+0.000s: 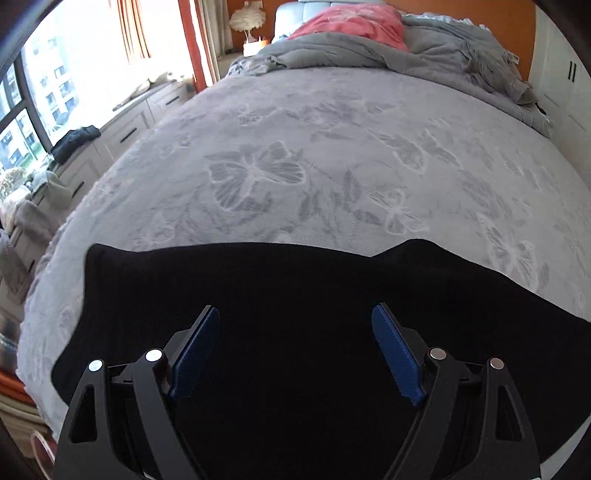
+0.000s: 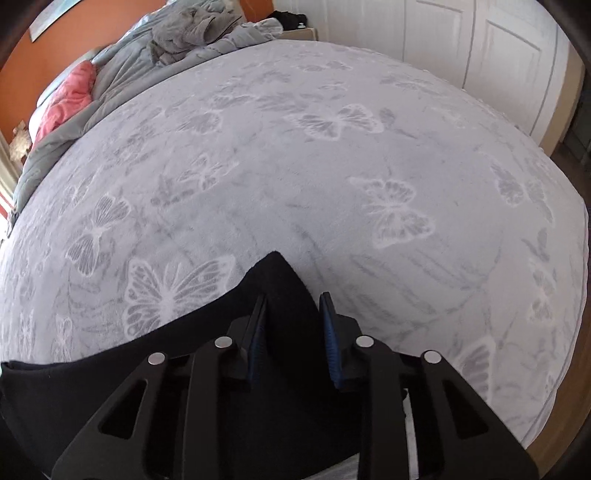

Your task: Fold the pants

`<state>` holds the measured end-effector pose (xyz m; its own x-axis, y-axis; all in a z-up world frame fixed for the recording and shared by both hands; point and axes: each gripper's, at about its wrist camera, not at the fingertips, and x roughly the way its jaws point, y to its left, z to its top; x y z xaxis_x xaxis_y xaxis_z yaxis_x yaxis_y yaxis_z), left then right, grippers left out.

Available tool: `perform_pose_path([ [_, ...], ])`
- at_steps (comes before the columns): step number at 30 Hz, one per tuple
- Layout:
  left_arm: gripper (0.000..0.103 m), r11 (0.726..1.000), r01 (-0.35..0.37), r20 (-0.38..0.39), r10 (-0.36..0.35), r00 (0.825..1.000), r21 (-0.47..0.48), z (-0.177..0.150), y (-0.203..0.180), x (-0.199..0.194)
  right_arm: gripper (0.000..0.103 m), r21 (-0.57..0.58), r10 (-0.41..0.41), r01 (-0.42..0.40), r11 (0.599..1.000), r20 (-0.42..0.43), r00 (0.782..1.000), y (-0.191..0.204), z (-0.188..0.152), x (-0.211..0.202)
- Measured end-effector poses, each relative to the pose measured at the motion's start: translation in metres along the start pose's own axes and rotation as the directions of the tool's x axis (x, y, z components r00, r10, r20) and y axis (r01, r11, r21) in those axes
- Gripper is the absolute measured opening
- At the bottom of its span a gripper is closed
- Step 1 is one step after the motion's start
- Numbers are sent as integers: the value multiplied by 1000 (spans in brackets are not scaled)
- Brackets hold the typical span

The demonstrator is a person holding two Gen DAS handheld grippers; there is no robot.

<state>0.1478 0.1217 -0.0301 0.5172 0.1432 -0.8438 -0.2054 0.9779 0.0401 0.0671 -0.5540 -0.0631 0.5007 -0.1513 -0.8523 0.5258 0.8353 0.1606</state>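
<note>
The black pants [image 1: 295, 280] lie spread across the near part of the grey butterfly-print bed cover [image 1: 295, 147]. My left gripper [image 1: 295, 310] hovers over the cloth, jaws open wide and nothing between the blue pads [image 1: 395, 350]. In the right wrist view the pants [image 2: 110, 373] run from the left edge to a pointed corner [image 2: 275, 266]. My right gripper [image 2: 293, 297] straddles that corner with its jaws set narrow. Black cloth fills the gap, but I see no pad pressing on it.
A crumpled grey duvet [image 1: 424, 48] and a pink blanket [image 1: 354, 22] are heaped at the head of the bed. Low drawers with dark clothing [image 1: 75, 142] run under the window at left. White wardrobe doors [image 2: 480, 55] stand beyond the bed's right side.
</note>
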Motion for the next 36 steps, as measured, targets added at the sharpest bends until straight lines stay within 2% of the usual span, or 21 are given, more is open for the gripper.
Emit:
perform_pose_path([
  [2,82,998,-58,-20,57,998,-18,4,-4,22,29,23,3,-3,1000,10,1000,1,-1,-10],
  [3,84,996,-93,-36,92,995,-15,6,-5,34,29,-9,16,-16,1000,43,999,12,-2,-25],
  [5,87,993,-111,-45,109,993,-48,8,-2,42,31,-98,127,-117,988,107,986,49,-5,-60],
  [6,86,990,-115,-52,111,992,-80,10,0,38,31,-155,228,-211,965,105,968,75,-9,-76],
  [8,85,987,-103,-46,98,994,-126,15,2,25,37,-268,432,-412,871,17,902,142,-22,-94],
  [10,85,984,-88,-3,89,996,-156,19,6,7,39,-354,540,-546,759,-125,832,216,-43,-95],
  [12,85,977,-98,18,104,994,-189,18,14,-6,38,-406,573,-630,662,-268,775,293,-71,-85],
  [14,85,972,-65,18,71,997,-225,15,26,-14,38,-461,560,-669,583,-369,742,362,-101,-74],
  [18,85,965,-10,10,13,1000,-262,9,54,-24,43,-564,487,-663,493,-452,747,463,-155,-52],
  [21,85,966,-17,35,27,999,-259,6,75,-35,44,-598,432,-642,479,-476,766,501,-184,-29],
  [23,85,968,-27,55,42,998,-250,4,88,-41,44,-598,427,-641,481,-479,767,515,-192,-18],
  [24,85,969,-41,59,57,997,-245,3,94,-43,41,-598,431,-643,479,-478,766,520,-195,-15],
  [25,85,970,-51,61,67,996,-236,2,98,-44,24,-603,429,-647,466,-486,761,525,-197,-13],
  [26,85,971,-61,59,76,995,-229,2,103,-45,12,-607,427,-651,456,-493,758,530,-198,-14],
  [27,85,972,-68,55,83,995,-226,1,107,-45,6,-618,426,-641,456,-481,767,537,-200,-19],
  [28,85,972,-75,49,88,995,-224,0,111,-45,5,-644,424,-614,457,-449,787,544,-200,-24],
  [30,85,971,-73,46,85,995,-228,-2,116,-45,4,-671,434,-581,461,-401,807,557,-196,-26],
  [32,85,972,-81,39,92,995,-220,-3,117,-43,0,-661,426,-537,524,-342,838,559,-184,-24],
  [33,85,974,-87,32,95,995,-207,-2,116,-42,1,-636,451,-548,543,-330,830,556,-175,-26],
  [34,85,976,-90,30,98,995,-196,-2,114,-42,3,-601,485,-577,553,-330,810,547,-168,-33],
  [36,85,979,-98,48,108,993,-180,-4,112,-45,3,-576,521,-623,530,-358,775,529,-167,-48],
])
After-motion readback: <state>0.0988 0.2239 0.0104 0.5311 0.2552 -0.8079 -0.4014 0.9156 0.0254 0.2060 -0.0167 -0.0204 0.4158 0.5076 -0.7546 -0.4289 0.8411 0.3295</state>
